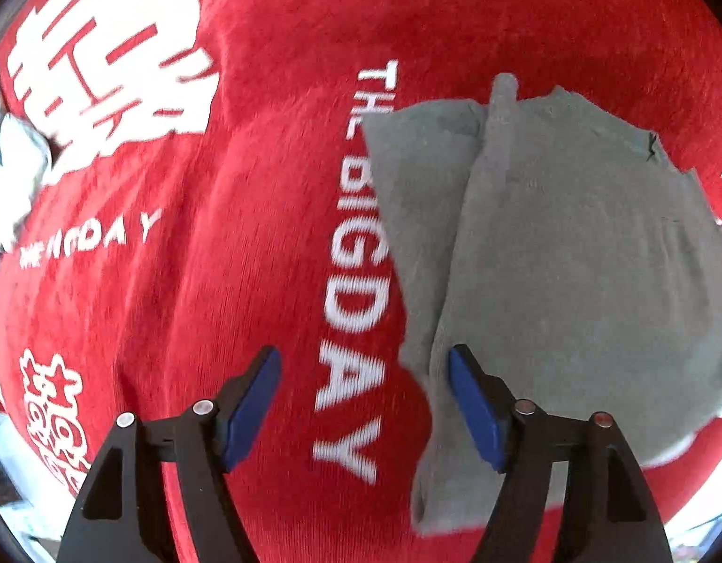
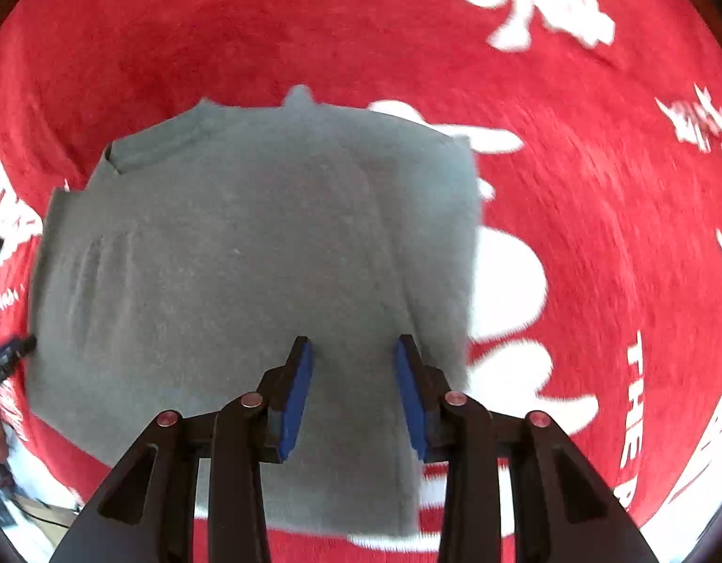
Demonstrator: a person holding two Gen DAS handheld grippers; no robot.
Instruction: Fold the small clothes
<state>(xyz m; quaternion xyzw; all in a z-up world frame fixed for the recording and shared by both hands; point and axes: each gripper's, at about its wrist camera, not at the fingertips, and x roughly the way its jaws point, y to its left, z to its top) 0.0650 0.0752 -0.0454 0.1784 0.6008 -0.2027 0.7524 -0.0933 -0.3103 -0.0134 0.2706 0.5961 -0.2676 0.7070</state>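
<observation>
on the red printed cloth (image 1: 248, 244) that covers the tabletop lies your grey garment (image 2: 248, 253), flat and already doubled over, with one layer's edge running up it in the left wrist view. both of your tongs hang above it, pointing down, and neither holds anything: the left tongs (image 1: 364, 403) stand wide apart with bare red cloth and the garment's near edge between the blue pads, the right tongs (image 2: 352, 394) stand partly apart over the grey fabric, no cloth pinched. i judge you are between folds, one fold laid and let go. your next move seems to call for picking fresh hold points, likely along one edge, and carrying that edge across evenly. the cloth reads "the big day" in white, twice in the left view, beside large white characters too blurred to read.
</observation>
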